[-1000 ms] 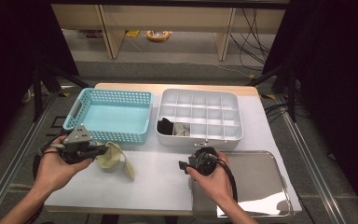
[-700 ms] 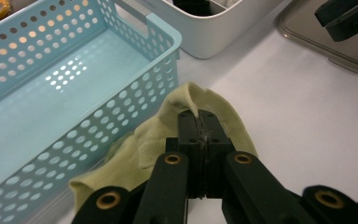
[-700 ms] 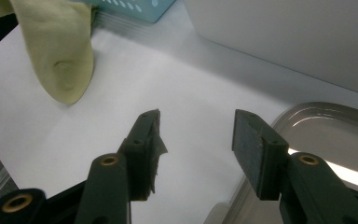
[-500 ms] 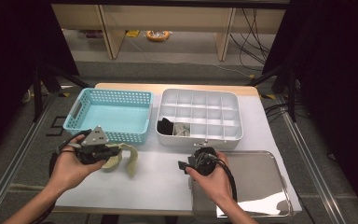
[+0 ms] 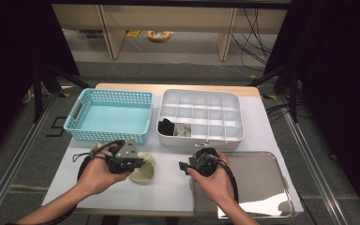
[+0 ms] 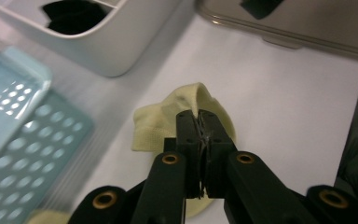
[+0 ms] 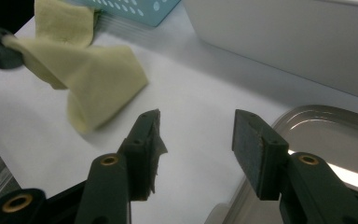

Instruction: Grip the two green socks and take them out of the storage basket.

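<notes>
A pale yellow fabric sock [image 6: 186,109] is seen clamped between the nearly closed jaws of the left gripper [image 6: 199,126], which have just been opening slightly; in the high view the sock [image 5: 143,171] lies on the white surface [image 5: 168,187] at lower left of centre, just below the light blue perforated plastic basket [image 5: 110,117]. No contents can be made out in the basket. To its right, the white plastic divided organiser box [image 5: 201,119] is seen with a black item [image 5: 167,126] and a pale item [image 5: 183,130] in its lower-left compartments. The shiny metal tray [image 5: 258,183] occupies the lower right. The jaws of the right gripper [image 7: 196,140] are spread apart, with nothing between them.
</notes>
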Available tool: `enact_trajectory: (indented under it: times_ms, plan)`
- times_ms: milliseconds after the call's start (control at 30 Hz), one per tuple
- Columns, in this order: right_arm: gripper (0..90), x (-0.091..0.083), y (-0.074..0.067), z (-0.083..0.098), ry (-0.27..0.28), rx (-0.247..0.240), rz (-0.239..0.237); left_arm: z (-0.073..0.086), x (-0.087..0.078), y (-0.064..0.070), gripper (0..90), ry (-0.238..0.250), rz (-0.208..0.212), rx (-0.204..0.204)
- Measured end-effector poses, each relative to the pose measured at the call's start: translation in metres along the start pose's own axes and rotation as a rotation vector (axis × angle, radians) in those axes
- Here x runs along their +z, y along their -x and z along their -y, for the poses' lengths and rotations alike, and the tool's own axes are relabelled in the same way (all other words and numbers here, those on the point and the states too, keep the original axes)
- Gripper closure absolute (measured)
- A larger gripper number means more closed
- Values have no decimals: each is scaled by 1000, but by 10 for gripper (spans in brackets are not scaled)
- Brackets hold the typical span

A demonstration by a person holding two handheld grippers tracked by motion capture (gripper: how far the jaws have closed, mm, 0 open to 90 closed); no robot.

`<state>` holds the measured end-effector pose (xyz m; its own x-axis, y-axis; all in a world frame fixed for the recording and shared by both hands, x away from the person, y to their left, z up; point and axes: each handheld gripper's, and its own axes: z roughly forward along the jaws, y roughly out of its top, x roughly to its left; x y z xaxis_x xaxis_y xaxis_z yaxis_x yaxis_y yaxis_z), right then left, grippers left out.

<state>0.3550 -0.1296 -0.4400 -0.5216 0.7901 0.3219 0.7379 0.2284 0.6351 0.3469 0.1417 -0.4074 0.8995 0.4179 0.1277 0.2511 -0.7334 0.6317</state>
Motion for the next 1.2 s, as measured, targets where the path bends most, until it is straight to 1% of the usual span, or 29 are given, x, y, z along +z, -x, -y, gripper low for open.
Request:
enact_trajectory:
  times_ms: [100,133,167,200,233,267,300,333,367,400,433,467,533,567,600,633,667,733,767,867,900,967,1000,1033,1067,1100,1133,1167,1200]
  plan:
    - [521,0,-1,0,19,1,6,-5,11,5,811,13,16,48]
    - [521,-1,0,-1,4,-4,-1,-7,13,6,778,26,17,42]
    - [521,-2,-2,-1,5,12,-3,-9,14,6,740,28,9,52]
    - [521,-2,-2,-1,14,3,2,-10,14,6,706,47,10,44]
    - [521,-3,-4,-1,16,31,-1,-11,14,7,687,60,6,18]
    - [521,-4,-1,-2,15,7,-5,-12,12,5,668,67,-3,22]
    - [521,-5,-4,-2,2,43,-8,-13,9,3,652,73,-12,26]
    - [522,-4,-4,-1,27,38,-1,-12,7,1,648,73,-22,21]
    - [522,-5,-4,-1,21,40,5,-11,5,0,642,75,-25,4]
    - [523,-4,-1,-2,29,11,9,-9,4,-3,636,68,-33,2]
    - [525,-4,0,-3,13,-2,2,-5,3,-4,632,62,-36,-19]
    - [529,-3,-2,-3,10,4,-3,-2,3,-6,627,55,-35,-30]
    - [549,0,-5,-5,8,-20,-1,8,3,-12,616,42,-36,-56]
    - [564,2,-7,-6,13,-48,-7,13,3,-14,606,24,-41,-74]
    - [578,3,-11,-7,-40,-7,-6,19,5,-16,587,8,-33,-99]
    - [588,6,-12,-9,-36,-49,-24,24,6,-17,575,4,-27,-122]
    - [592,8,-16,-11,-66,-32,-13,30,7,-18,572,0,-22,-153]
    - [594,15,-21,-15,-80,-53,-20,40,10,-20,560,-10,-12,-177]
    - [591,19,-22,-17,-87,-64,-5,44,11,-21,554,-18,-12,-197]
    - [588,29,-30,-19,-105,-101,-13,54,14,-23,536,-36,-4,-221]
    - [584,32,-34,-18,-116,-119,-27,56,16,-23,530,-31,2,-240]
    - [574,37,-43,-16,-135,-141,-51,57,17,-22,514,-43,6,-244]
    - [569,39,-46,-14,-124,-171,-86,57,19,-23,506,-44,18,-227]
    - [564,42,-49,-13,-137,-168,-75,57,20,-21,500,-53,24,-233]
    - [555,43,-52,-12,-152,-162,-72,57,22,-22,496,-61,34,-208]
    - [546,46,-52,-11,-153,-184,-64,56,24,-21,494,-65,35,-217]
    - [537,49,-52,-10,-146,-213,-74,56,25,-22,495,-84,50,-197]
    - [524,50,-52,-10,-161,-219,-63,55,26,-23,497,-98,62,-197]
    - [507,53,-52,-9,-159,-231,-52,55,29,-21,501,-75,59,-217]
